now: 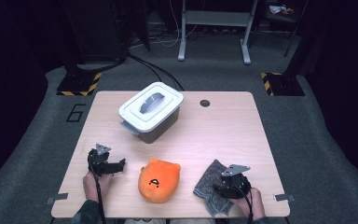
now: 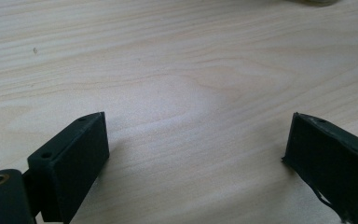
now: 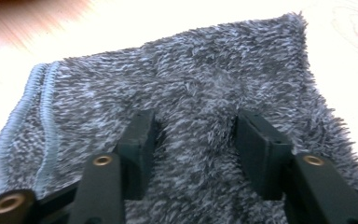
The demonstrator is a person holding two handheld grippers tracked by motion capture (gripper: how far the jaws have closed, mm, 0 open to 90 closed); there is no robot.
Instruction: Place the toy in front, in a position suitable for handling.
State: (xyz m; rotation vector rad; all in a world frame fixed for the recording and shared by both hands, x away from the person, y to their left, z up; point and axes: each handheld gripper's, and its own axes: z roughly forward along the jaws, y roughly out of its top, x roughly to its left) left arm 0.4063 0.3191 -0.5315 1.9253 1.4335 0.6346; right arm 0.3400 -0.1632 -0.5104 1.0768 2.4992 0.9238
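Grey and fluffy, the cloth (image 1: 210, 186) lies flat on the wooden table (image 1: 223, 135) near its front edge, at the right, with a stitched hem along one side that is seen in the right gripper view (image 3: 46, 135). The right gripper (image 1: 232, 185) stands on top of this cloth, held by the person's right hand (image 1: 254, 203). In the right gripper view its two black jaws are pushed down into the pile with a raised fold of the cloth between them; they are half closed, and I cannot tell if the pads already press on the fold. The left gripper (image 1: 121, 164) rests near the front left of the table, held by the left hand (image 1: 93, 182), and its jaws stand wide apart over bare wood with nothing between them (image 2: 196, 154). An orange plush toy (image 1: 159, 179) lies between the two grippers, just beside the cloth but apart from it. A closed white-lidded box (image 1: 151, 111) stands farther back on the table.
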